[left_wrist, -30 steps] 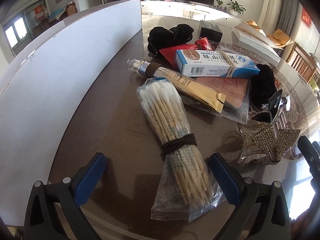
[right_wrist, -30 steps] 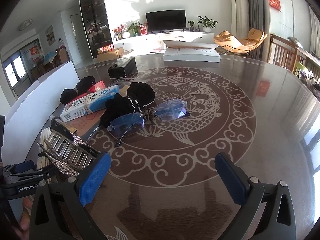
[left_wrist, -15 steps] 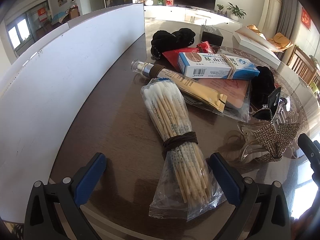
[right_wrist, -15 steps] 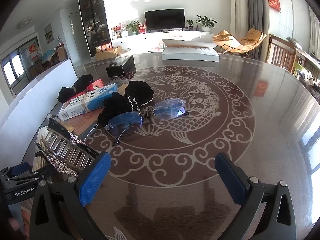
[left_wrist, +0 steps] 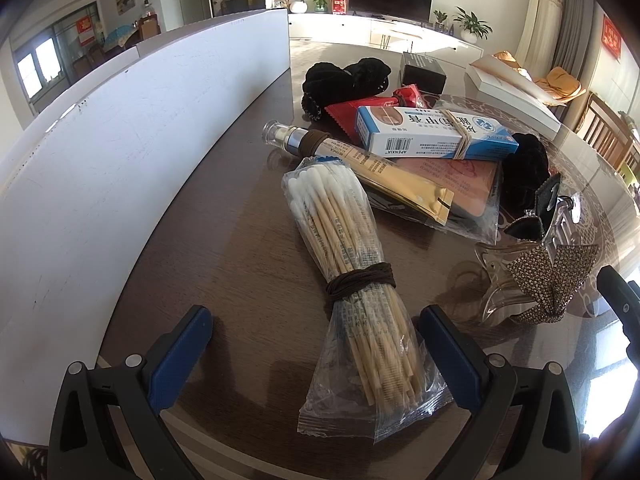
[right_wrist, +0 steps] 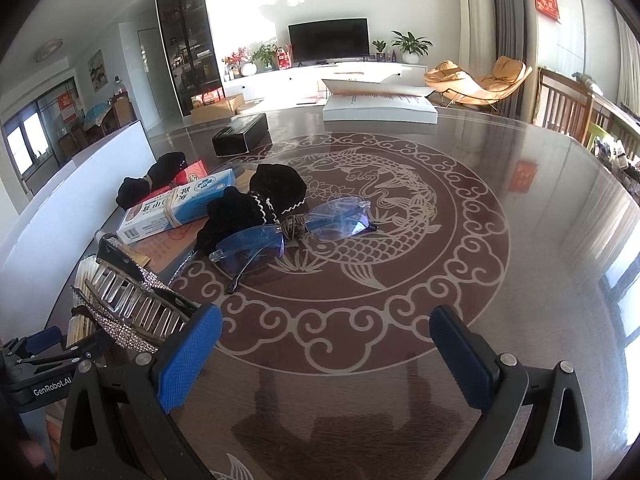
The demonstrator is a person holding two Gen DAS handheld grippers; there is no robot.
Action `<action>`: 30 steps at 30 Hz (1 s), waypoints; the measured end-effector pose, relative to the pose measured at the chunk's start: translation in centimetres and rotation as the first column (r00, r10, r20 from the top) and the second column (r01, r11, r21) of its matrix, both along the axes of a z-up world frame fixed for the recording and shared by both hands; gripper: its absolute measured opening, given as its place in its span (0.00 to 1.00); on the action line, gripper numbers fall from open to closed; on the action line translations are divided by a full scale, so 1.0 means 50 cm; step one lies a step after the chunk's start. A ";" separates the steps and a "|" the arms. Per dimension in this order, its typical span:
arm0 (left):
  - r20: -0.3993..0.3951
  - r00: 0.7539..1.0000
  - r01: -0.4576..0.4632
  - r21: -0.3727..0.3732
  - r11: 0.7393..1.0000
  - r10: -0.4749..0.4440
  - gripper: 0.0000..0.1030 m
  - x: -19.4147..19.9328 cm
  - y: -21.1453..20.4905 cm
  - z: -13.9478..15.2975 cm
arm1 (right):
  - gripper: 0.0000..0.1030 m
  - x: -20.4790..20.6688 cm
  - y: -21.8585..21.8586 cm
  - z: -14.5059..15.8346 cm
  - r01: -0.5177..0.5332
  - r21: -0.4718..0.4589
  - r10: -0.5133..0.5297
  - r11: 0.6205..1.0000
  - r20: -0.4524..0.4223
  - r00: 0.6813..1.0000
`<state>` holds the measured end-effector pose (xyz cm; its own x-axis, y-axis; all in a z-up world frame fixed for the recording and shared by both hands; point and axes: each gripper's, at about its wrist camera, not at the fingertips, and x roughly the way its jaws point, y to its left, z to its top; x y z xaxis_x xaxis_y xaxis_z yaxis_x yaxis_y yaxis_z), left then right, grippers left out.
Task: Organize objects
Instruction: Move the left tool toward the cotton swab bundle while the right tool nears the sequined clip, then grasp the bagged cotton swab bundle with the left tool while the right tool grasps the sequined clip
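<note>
A clear bag of cotton swabs (left_wrist: 352, 272), bound with a brown band, lies on the dark table between the tips of my open left gripper (left_wrist: 316, 330). Beyond it lie a gold tube (left_wrist: 360, 164), a blue-and-white box (left_wrist: 432, 133), a pink packet (left_wrist: 452, 184), a red packet (left_wrist: 360, 108) and black scrunchies (left_wrist: 344, 78). A rhinestone hair claw (left_wrist: 536, 280) stands to the right, also seen in the right wrist view (right_wrist: 132, 304). My right gripper (right_wrist: 324, 334) is open over bare table. Blue glasses (right_wrist: 296, 228) rest ahead of it beside a black scrunchie (right_wrist: 256, 204).
A long white board (left_wrist: 120, 160) stands along the table's left side. A black box (right_wrist: 240, 140) and a flat white box (right_wrist: 380, 104) sit at the far end. The table (right_wrist: 520, 240) carries a fish pattern; chairs stand at the right.
The left gripper has drawn back and risen a little, so the swab bag sits slightly further ahead. The right gripper barely moved. Nothing was taken hold of.
</note>
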<state>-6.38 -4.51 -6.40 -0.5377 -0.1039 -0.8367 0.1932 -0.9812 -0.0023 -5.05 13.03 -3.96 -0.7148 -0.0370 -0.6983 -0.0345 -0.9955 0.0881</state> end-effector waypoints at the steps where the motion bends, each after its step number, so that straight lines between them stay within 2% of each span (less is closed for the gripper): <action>1: 0.000 1.000 0.000 0.000 1.000 0.000 1.00 0.000 0.000 0.000 | 1.00 0.000 0.000 0.000 0.000 0.000 0.000 1.000 0.000 1.000; 27: 0.008 1.000 0.023 0.009 1.000 -0.023 1.00 -0.005 0.000 0.000 | 1.00 0.000 0.000 0.000 0.002 -0.002 -0.002 1.000 0.002 1.000; 28: 0.006 0.999 0.032 0.008 0.999 -0.032 0.98 -0.005 0.002 0.001 | 1.00 0.000 0.000 0.000 0.002 -0.002 -0.002 1.000 0.002 1.000; 29: -0.007 0.999 0.046 0.004 0.999 -0.046 0.91 -0.004 0.007 0.005 | 1.00 0.000 0.000 0.000 0.002 -0.002 -0.002 1.000 0.002 1.000; 30: -0.022 0.997 0.070 0.002 0.998 -0.070 0.72 -0.002 0.013 0.011 | 1.00 0.000 0.000 0.000 0.002 -0.002 -0.002 1.000 0.002 1.000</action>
